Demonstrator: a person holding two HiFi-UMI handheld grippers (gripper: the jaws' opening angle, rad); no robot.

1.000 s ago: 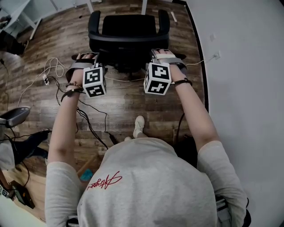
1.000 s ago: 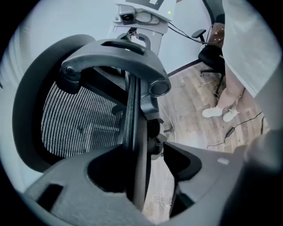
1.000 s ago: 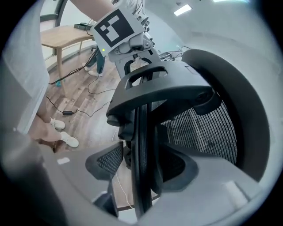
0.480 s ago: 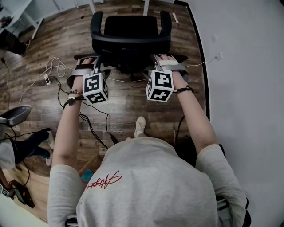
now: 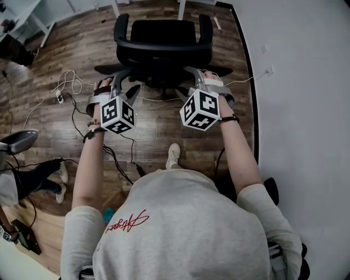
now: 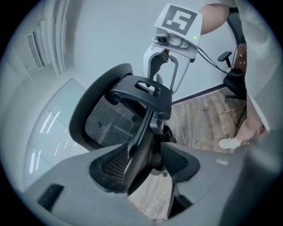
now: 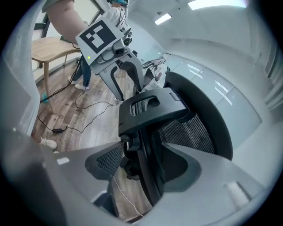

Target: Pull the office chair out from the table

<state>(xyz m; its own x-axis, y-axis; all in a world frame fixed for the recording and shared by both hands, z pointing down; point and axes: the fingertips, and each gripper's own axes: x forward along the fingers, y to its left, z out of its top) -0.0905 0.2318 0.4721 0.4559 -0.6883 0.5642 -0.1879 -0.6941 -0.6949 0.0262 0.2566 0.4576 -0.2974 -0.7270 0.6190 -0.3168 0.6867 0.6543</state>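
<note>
- The black office chair sits on the wood floor up near the floor's far edge, with its backrest turned toward the person and an armrest sticking out on each side.
- Right behind it a couple of white legs poke in at the far edge. What they hold up is out of shot.
- The chair is also over toward the floor's right edge, where the white wall runs.
- The left gripper has its jaws spread. They've just been closing a little, but nothing is between the pads. In the left gripper view the chair's back spine and mesh show through the gap, clear of the jaws.
- The right gripper is much the same: jaws apart, holding nothing, with the chair's spine and mesh back showing beyond the gap and not touching.
- Both grippers hang just short of the chair's back, one on each side of the centre spine, angled down toward it.
- A white cable loops on the floor left of the chair, and black cables trail toward the near edge.
- Another thin cable runs along the floor behind the chair to a wall socket.
- The person's shoe is planted on the floor between the two arms, well apart from the chair.
</note>
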